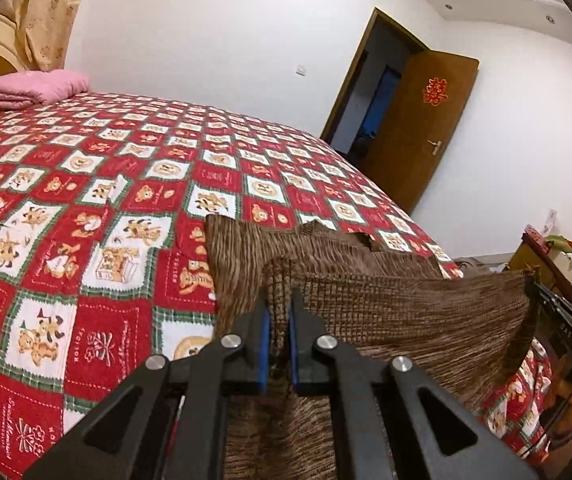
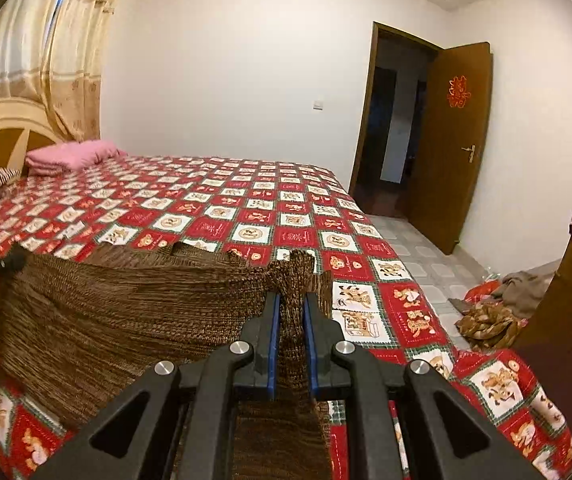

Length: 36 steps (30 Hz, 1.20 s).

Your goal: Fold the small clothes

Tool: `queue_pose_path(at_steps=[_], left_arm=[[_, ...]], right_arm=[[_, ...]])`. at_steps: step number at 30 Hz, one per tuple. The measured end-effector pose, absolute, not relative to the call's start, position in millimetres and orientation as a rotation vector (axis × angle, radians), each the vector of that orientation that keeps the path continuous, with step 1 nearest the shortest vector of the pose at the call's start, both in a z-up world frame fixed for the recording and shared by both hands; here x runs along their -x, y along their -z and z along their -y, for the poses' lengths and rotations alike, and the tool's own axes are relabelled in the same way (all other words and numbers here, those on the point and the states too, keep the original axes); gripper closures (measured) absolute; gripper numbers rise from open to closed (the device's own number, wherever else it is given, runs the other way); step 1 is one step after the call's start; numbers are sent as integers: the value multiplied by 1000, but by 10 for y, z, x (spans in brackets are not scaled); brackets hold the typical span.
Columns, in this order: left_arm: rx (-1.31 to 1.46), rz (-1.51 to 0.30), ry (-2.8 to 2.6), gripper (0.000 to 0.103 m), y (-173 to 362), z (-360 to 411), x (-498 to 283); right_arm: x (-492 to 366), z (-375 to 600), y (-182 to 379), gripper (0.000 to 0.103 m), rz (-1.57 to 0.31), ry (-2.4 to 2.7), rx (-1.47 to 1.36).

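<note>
A brown knitted garment (image 1: 405, 312) is held up over the bed, stretched between both grippers; its far part lies on the bedspread. My left gripper (image 1: 280, 300) is shut on the garment's left corner. My right gripper (image 2: 290, 300) is shut on the garment's (image 2: 118, 312) right corner. The right gripper also shows at the right edge of the left wrist view (image 1: 553, 304), and the left gripper's tip shows at the left edge of the right wrist view (image 2: 2, 266).
The bed (image 1: 86, 200) has a red and white teddy-bear bedspread. A folded pink blanket (image 2: 72, 154) lies by the headboard. Loose clothes (image 2: 493, 312) lie on the tiled floor at the right. A wooden cabinet (image 2: 569, 292) stands at right; the door (image 2: 445, 144) is open.
</note>
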State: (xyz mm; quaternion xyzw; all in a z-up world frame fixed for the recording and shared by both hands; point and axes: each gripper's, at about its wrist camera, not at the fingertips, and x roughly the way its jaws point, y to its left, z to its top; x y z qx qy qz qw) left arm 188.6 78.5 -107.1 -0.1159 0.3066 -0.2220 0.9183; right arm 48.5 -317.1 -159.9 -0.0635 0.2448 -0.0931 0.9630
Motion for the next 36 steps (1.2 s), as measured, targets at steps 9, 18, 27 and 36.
queue_pose_path(at_steps=[9,18,27,36], left_arm=[[275,-682,427,95,1117,-731,-2243],[289,-731,397,95,1179,-579,-2801],[285,-745,360,95,1170,-404,-3414],[255,-824,277,95,1573,-271,-3893]], right_arm=[[-836,3318,1669,92,-547,201,112],[-1488,3506,1816,92,-605,228,116],[-2249,3691,1913,93,-633,246,99],[-2810,3806,2458,93,-737,277,114]])
